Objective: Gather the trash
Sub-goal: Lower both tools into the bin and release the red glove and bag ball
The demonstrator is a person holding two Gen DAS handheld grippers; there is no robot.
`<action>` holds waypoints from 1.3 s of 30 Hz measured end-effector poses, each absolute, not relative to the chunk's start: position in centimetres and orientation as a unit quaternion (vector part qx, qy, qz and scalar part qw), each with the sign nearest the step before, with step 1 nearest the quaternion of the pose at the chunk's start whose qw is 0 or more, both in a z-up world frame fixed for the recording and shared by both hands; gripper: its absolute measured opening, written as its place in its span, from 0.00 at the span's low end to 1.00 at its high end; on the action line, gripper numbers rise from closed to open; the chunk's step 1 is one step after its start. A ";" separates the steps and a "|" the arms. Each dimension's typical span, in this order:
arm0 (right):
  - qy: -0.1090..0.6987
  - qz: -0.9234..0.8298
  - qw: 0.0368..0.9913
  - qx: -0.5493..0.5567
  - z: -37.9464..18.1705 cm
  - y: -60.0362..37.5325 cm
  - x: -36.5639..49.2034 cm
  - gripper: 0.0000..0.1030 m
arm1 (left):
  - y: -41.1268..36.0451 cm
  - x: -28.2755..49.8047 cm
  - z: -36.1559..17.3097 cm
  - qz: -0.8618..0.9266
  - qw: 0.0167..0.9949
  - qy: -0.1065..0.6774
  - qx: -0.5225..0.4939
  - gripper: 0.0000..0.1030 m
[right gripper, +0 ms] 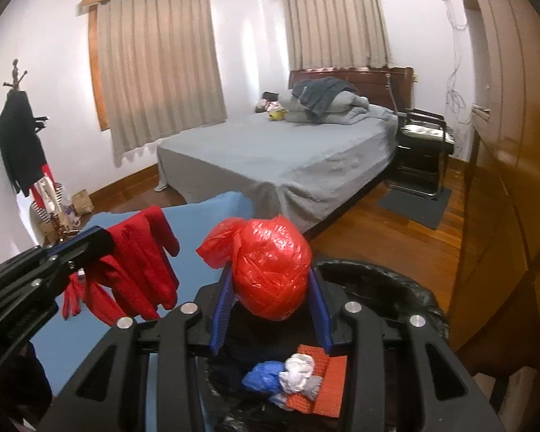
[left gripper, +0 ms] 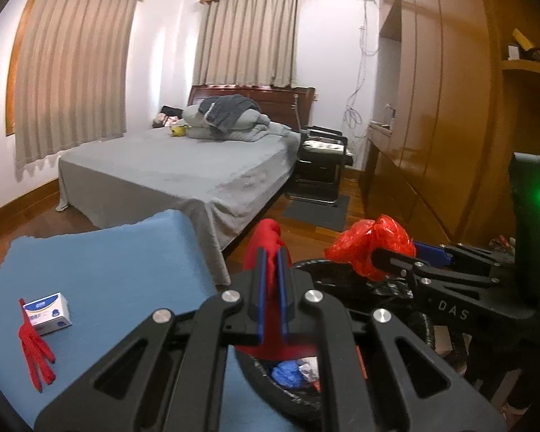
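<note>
Because the left gripper pinches a limp red fabric glove beside the black-lined round bin, its fingers could snag the rim. The right gripper, clamped on a crumpled red plastic bag, could spring it outside.

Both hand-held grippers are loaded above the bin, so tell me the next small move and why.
Probably open the right hand-held gripper. Its balled red plastic bag hangs over the black-lined trash bin, where blue and white scraps already lie, so it should drop in. The left hand-held gripper holds a red glove, which may follow.
</note>
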State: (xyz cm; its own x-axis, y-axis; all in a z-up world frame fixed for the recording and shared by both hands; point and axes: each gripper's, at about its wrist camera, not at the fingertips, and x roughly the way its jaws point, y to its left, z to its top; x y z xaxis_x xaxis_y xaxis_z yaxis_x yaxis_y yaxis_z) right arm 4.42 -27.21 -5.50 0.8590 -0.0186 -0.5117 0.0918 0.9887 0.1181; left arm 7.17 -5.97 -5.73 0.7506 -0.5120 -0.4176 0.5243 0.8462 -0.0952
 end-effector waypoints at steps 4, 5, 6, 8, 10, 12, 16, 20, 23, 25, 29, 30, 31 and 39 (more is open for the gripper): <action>0.269 -0.048 0.959 0.074 -6.2 -28.8 3.7 0.38 | -7.3 7.1 -6.4 -0.296 0.929 0.221 0.021 0.05; 0.271 -0.055 0.958 0.077 -6.5 -29.4 3.6 0.38 | -7.7 7.1 -6.5 -0.300 0.928 0.222 0.023 0.05; 0.272 -0.059 0.957 0.079 -6.7 -29.8 3.4 0.38 | -8.1 7.2 -6.8 -0.306 0.925 0.224 0.025 0.05; 0.277 -0.071 0.955 0.083 -7.1 -30.6 3.1 0.38 | -9.0 7.2 -7.2 -0.316 0.920 0.229 0.026 0.05; 0.281 -0.081 0.953 0.085 -7.5 -31.4 2.8 0.38 | -10.0 7.4 -7.6 -0.326 0.915 0.234 0.029 0.05; 0.285 -0.092 0.950 0.092 -8.0 -32.5 2.4 0.38 | -11.0 7.4 -7.9 -0.334 0.912 0.237 0.030 0.05; 0.289 -0.110 0.946 0.099 -8.6 -34.3 1.9 0.38 | -12.9 7.3 -8.4 -0.353 0.904 0.238 0.037 0.05; 0.295 -0.125 0.941 0.105 -9.2 -35.4 1.5 0.38 | -14.5 7.5 -9.1 -0.371 0.896 0.241 0.040 0.05; 0.300 -0.132 0.939 0.107 -9.7 -36.0 1.4 0.38 | -15.5 7.5 -9.6 -0.380 0.891 0.245 0.041 0.05; 0.304 -0.136 0.937 0.107 -10.0 -36.2 1.5 0.38 | -16.2 7.7 -10.1 -0.385 0.887 0.251 0.043 0.05; 0.311 -0.142 0.933 0.111 -10.7 -36.8 1.6 0.38 | -17.4 8.1 -11.1 -0.393 0.880 0.263 0.046 0.05; 0.313 -0.143 0.932 0.112 -10.9 -36.9 1.6 0.38 | -17.6 8.2 -11.4 -0.394 0.879 0.266 0.047 0.05; 0.315 -0.143 0.931 0.112 -11.1 -36.9 1.7 0.38 | -17.8 8.3 -11.7 -0.395 0.877 0.270 0.048 0.05; 0.333 -0.141 0.926 0.113 -12.7 -36.8 2.4 0.38 | -17.7 9.5 -13.3 -0.390 0.872 0.294 0.040 0.05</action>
